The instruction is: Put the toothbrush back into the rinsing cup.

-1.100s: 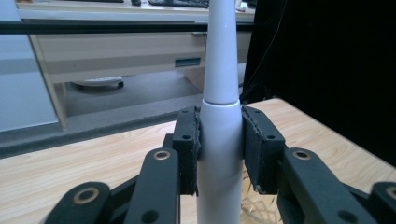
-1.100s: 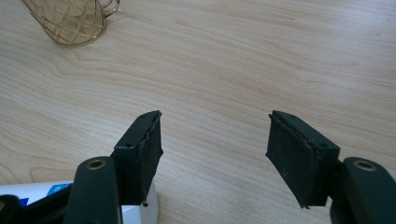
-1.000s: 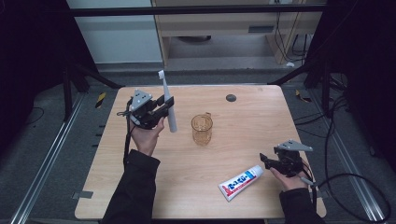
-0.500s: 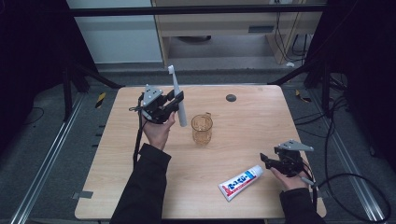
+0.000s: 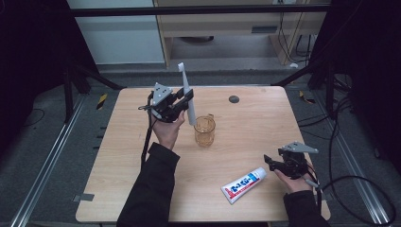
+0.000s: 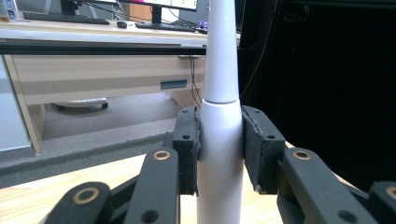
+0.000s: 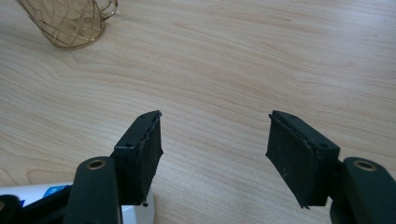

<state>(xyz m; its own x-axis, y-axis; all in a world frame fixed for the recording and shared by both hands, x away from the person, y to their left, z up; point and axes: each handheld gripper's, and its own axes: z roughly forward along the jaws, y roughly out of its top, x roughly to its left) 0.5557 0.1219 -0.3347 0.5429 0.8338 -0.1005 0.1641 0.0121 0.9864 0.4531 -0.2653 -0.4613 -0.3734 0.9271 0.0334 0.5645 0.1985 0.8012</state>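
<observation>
Item one, at the left: we record the left gripper [image 5: 183, 100], raised above the counter [image 5: 118, 156], its jaws clamped on the white electric toothbrush [image 5: 187, 94]. The toothbrush stands nearly upright, head uppermost; in the left gripper view the pads press its handle [image 6: 219, 154] from both sides.

Item two: we note an amber glass mug [image 5: 204, 130] standing upright on the counter, just beside the toothbrush's lower end.

Item three: a white and blue toothpaste tube [image 5: 244, 184] lies flat near the front edge.

Item four, at the right: we log the right gripper [image 5: 268, 161], low over the counter, jaws apart and holding nothing, the tube's end just beside it.
</observation>
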